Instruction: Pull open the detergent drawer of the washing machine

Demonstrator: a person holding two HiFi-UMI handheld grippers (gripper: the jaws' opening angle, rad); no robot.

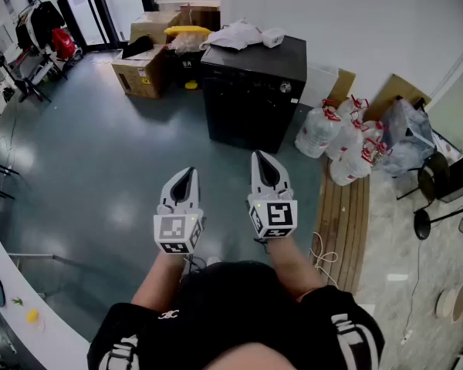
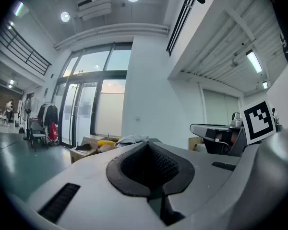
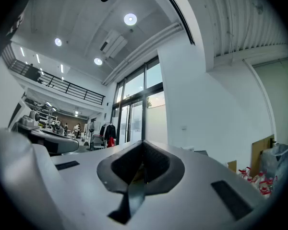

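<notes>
Facing the black washing machine (image 1: 251,91) from well across the floor, left gripper (image 1: 187,177) and right gripper (image 1: 265,164) carried side by side, both clenched and empty, seemingly ready for the approach. No picking out the detergent drawer on that dark front from here.

**Right gripper raised, jaws together**

We're looking along our right gripper (image 3: 143,169), jaws closed with nothing between them, tipped slightly up toward a white wall (image 3: 197,104). Tall windows (image 3: 137,114) stand left of it, with hanging clothes (image 3: 105,131) below. Red-labelled bottles (image 3: 257,178) sit far right, and a round ceiling light (image 3: 130,19) glows overhead.
</notes>
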